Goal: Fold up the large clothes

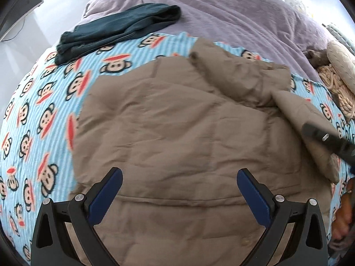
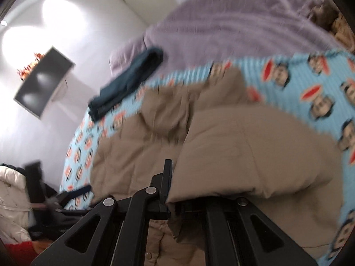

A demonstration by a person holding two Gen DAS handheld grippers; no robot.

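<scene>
Item: tan quilted padded jacket (image 1: 177, 133), large, matte woven shell with stitched panels and soft creasing, spread across the near part of the bed, its fur-trimmed hood (image 1: 233, 71) bunched toward the far side. One sleeve (image 2: 244, 155) is lifted and doubled over the body, evidently so that it can be carried inward for a fold. Right hand-held gripper (image 2: 170, 197): black frame, jaws fully closed and pinching the sleeve's edge, the puffy fabric draping over its fingers; in the left wrist view its dark body (image 1: 326, 137) crosses the sleeve at the right edge. Left hand-held gripper (image 1: 179, 190): black frame with blue pads (image 1: 106, 197), jaws spread wide and holding nothing, poised over the jacket's lower hem, probably ready to pin or take the hem. Underlay: light blue fleece blanket (image 1: 44, 102) printed with cartoon monkey faces, ribbed pile. Beyond it: lilac plush bedspread (image 1: 233, 17), smooth nap. Also present: folded dark teal knit garment (image 1: 115, 28) lying on the blanket's far edge; cream cable-knit cushion (image 1: 339, 66) at the right.
</scene>
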